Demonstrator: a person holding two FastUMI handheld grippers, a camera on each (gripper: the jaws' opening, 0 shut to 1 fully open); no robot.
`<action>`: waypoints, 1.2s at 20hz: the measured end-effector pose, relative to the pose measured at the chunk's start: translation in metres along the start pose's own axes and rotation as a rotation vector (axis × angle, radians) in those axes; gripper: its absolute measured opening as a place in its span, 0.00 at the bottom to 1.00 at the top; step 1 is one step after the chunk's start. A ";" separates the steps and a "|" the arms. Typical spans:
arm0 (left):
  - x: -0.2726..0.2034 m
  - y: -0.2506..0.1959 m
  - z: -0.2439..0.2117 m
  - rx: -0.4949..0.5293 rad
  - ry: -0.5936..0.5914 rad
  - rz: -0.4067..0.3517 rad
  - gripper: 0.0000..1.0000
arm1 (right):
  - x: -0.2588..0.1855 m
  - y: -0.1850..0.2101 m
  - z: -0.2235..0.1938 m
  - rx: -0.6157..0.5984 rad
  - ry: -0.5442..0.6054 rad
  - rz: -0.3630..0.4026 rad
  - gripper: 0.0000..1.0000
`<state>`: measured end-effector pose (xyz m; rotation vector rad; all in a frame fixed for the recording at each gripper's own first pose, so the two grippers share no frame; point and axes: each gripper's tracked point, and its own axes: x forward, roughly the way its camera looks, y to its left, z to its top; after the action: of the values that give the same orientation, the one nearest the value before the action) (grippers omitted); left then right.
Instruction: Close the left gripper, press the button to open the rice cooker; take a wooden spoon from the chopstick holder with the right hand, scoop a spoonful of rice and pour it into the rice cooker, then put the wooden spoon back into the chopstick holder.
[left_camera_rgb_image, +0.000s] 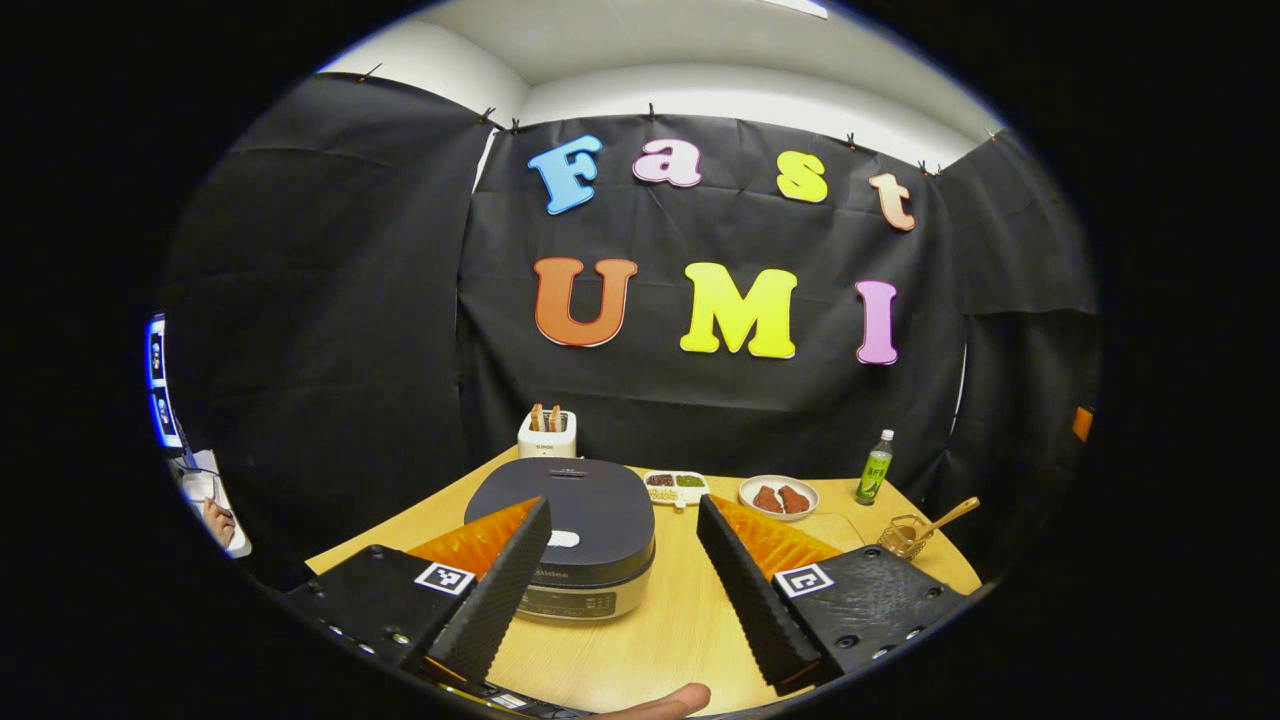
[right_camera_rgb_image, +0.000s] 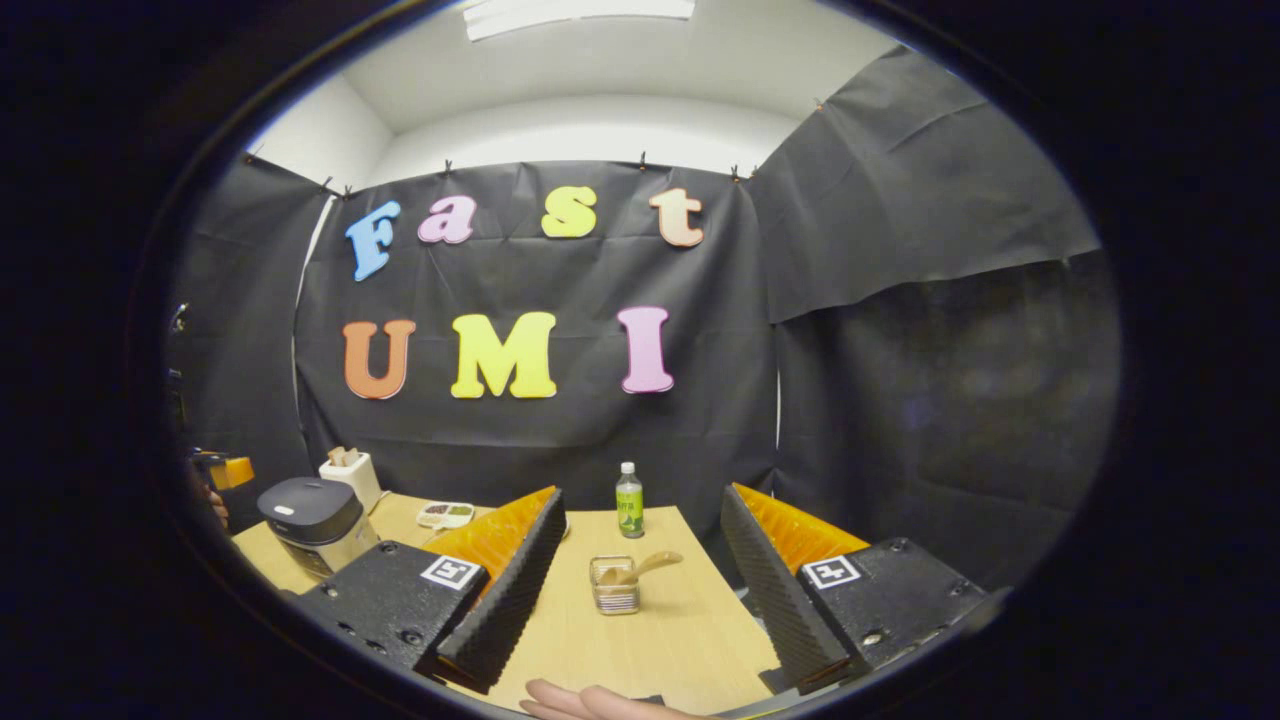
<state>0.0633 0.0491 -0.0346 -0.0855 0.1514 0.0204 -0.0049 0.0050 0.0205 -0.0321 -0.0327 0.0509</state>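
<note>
The rice cooker (left_camera_rgb_image: 580, 520) stands shut on the wooden table, its dark lid down and a pale button (left_camera_rgb_image: 563, 539) at the lid's front. My left gripper (left_camera_rgb_image: 622, 507) hovers just before it, open, the cooker's right half showing between the fingers. At the table's right stands a wire chopstick holder (left_camera_rgb_image: 903, 540) with the wooden spoon (left_camera_rgb_image: 948, 517) leaning out of it. In the right gripper view the holder (right_camera_rgb_image: 614, 588) and spoon (right_camera_rgb_image: 650, 565) sit ahead of my right gripper (right_camera_rgb_image: 642, 497), which is open and holds nothing. The cooker (right_camera_rgb_image: 310, 520) appears far left there.
Behind the cooker stand a white toaster (left_camera_rgb_image: 547, 433), a small divided dish of grains (left_camera_rgb_image: 676, 487), a plate with brown pieces (left_camera_rgb_image: 779, 497) and a green bottle (left_camera_rgb_image: 875, 468). The bottle (right_camera_rgb_image: 629, 500) stands just beyond the holder. The table edge (right_camera_rgb_image: 745, 620) falls off at the right.
</note>
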 end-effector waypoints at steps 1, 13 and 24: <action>0.005 0.000 -0.005 -0.004 0.011 -0.007 0.73 | 0.000 0.000 -0.001 0.002 -0.002 0.004 1.00; 0.076 0.041 -0.063 0.013 0.236 0.071 0.00 | 0.002 0.000 -0.020 0.017 0.017 0.028 1.00; 0.100 0.061 -0.095 0.007 0.330 0.113 0.00 | 0.014 -0.002 -0.039 0.033 0.050 0.039 1.00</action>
<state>0.1463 0.1027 -0.1485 -0.0724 0.4857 0.1187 0.0108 0.0029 -0.0175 -0.0007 0.0183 0.0894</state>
